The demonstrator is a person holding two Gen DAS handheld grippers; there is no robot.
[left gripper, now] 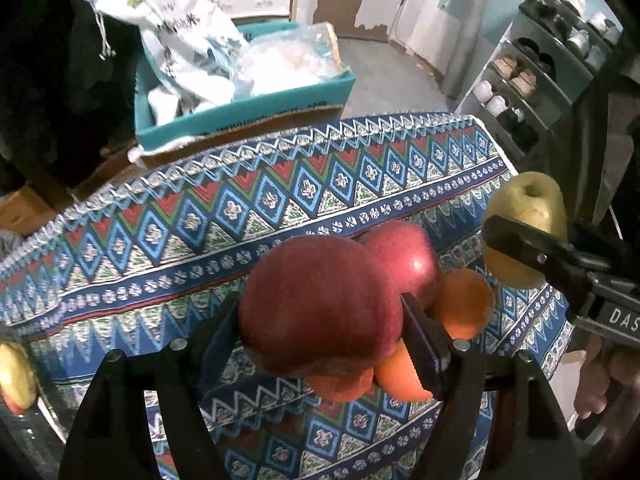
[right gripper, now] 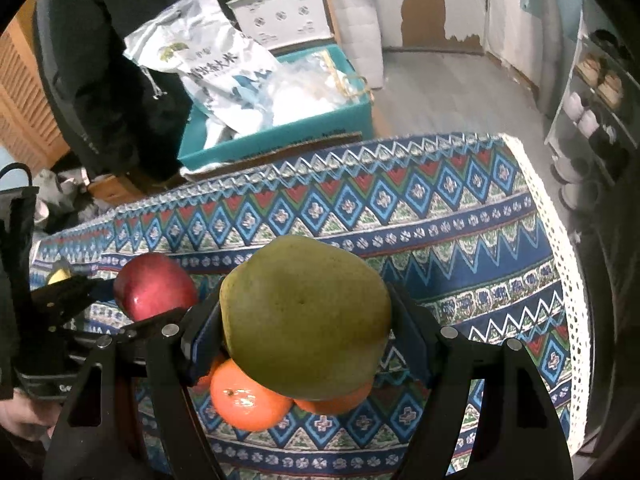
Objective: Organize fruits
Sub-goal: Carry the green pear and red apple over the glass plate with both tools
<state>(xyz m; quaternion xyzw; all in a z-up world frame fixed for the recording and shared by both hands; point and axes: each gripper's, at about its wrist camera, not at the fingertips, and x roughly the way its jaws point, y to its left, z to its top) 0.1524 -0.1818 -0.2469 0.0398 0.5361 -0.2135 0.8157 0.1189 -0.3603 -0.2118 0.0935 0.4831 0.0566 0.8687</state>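
Patterned cloth (left gripper: 168, 240) covers the worktop, with a teal box (left gripper: 244, 112) of bags beyond its far edge. Two red apples show: one (left gripper: 320, 304) clenched in the left gripper (left gripper: 320, 320), another (left gripper: 404, 260) lying behind it. One green pear (right gripper: 304, 316) is grasped by the right gripper (right gripper: 308, 332). Oranges (right gripper: 246, 400) sit underneath, at least two. Only the left view shows the shoe rack (left gripper: 532, 92) clearly.
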